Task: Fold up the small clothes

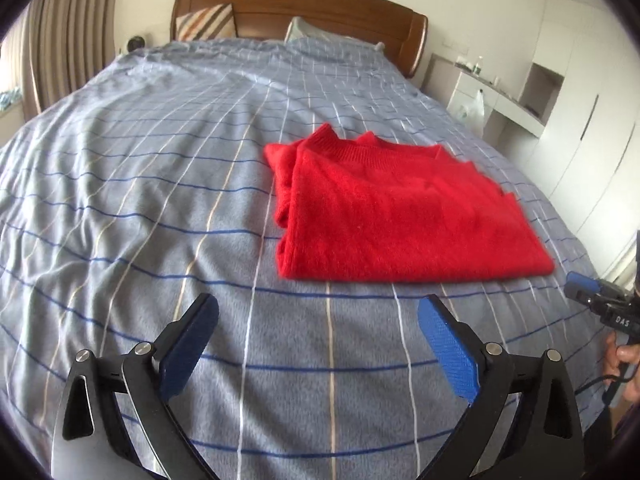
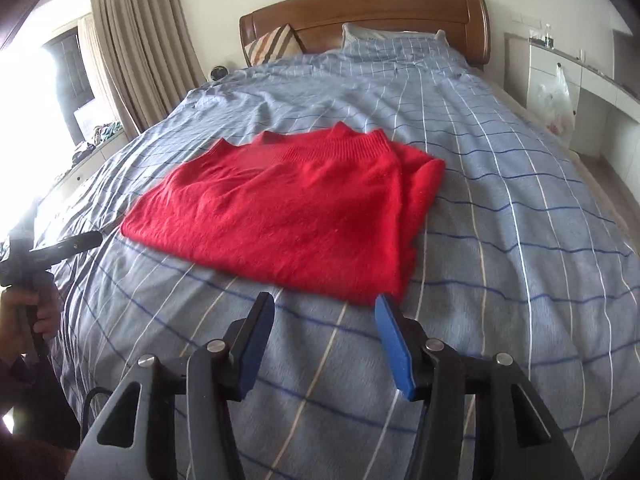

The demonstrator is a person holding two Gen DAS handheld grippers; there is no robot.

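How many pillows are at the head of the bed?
2: a striped pillow leaning against the headboard on the window side, and a pale pillow beside it, partly under the blanket. More may be hidden.

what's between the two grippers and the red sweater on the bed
Nothing visible. Only bare striped duvet separates the open left gripper from the folded red sweater. The open right gripper sits just short of its near corner, with nothing between.
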